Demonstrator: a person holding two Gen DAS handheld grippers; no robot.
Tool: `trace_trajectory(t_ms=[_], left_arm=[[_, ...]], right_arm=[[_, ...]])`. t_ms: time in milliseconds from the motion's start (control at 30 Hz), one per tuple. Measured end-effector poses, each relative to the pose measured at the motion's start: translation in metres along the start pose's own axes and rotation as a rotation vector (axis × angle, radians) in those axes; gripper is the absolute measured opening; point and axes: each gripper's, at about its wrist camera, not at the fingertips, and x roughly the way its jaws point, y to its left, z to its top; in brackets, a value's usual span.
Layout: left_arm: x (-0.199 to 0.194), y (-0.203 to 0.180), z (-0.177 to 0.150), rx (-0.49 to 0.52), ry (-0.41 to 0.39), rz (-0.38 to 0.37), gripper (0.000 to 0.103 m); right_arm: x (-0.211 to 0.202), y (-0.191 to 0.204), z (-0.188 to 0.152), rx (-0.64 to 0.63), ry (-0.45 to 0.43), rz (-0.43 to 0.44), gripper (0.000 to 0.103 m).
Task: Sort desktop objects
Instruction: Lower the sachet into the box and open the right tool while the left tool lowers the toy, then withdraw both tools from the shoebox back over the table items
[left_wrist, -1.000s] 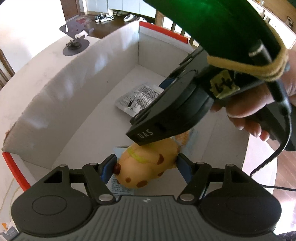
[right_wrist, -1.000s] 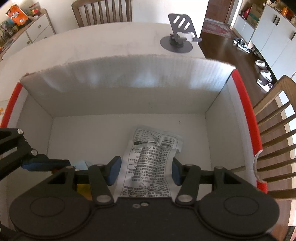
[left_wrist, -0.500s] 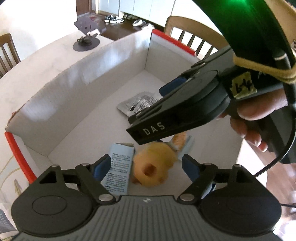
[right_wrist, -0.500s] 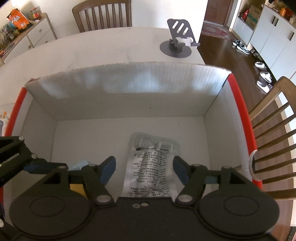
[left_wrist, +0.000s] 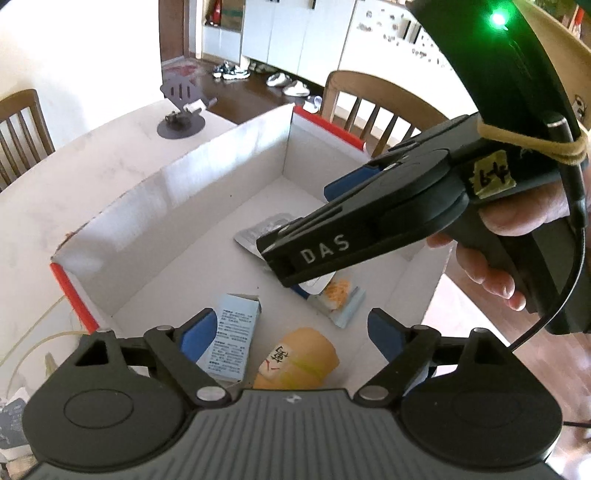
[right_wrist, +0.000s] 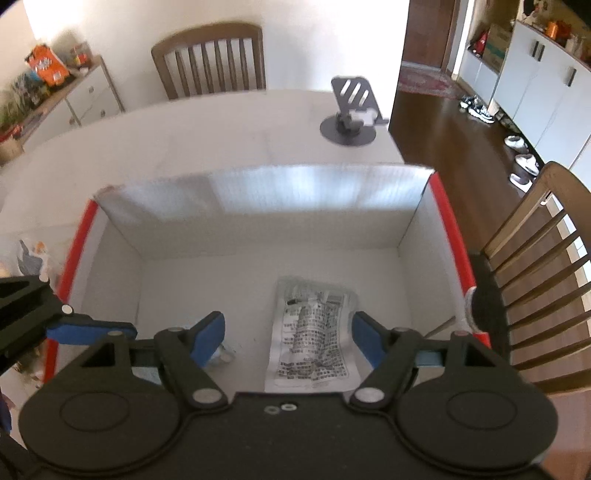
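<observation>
A white cardboard box with red edges (left_wrist: 221, 192) stands on the table; it also shows in the right wrist view (right_wrist: 258, 192). Inside lie a yellow plush toy (left_wrist: 299, 360), a light blue carton (left_wrist: 231, 336), a snack packet (left_wrist: 338, 295) and a silver printed sachet (right_wrist: 314, 332). My left gripper (left_wrist: 291, 332) is open and empty above the plush toy. My right gripper (right_wrist: 288, 338) is open and empty above the sachet; its body shows in the left wrist view (left_wrist: 388, 210), partly hiding the sachet (left_wrist: 266, 229).
A grey phone stand (right_wrist: 351, 118) stands on the white table beyond the box. Wooden chairs stand at the far side (right_wrist: 210, 59) and the right (right_wrist: 535, 277). A small packet (right_wrist: 33, 258) lies on the table left of the box.
My left gripper opened and dropped the plush toy into the box, then rose. My right gripper opened wider and lifted away from the sachet.
</observation>
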Motion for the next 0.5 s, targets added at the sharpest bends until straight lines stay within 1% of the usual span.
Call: trace_trajectory(t_ms=[67,233,500], left_arm=[[-0.006,-0.001,-0.002,-0.001,-0.018,0.004,0.098],[-0.023,-0.002,-0.009,-0.004,-0.057,-0.002,0.100],[-0.044,0.007,-0.018,-0.014,-0.112,-0.006,0.100]], right_arm=[[-0.008,0.001,-0.001,0.005,-0.019,0.006,0.076],[-0.029,0.006,-0.006,0.014,-0.067,0.022,0.076],[-0.057,0.023,-0.012,0.034,-0.135,0.027,0.077]])
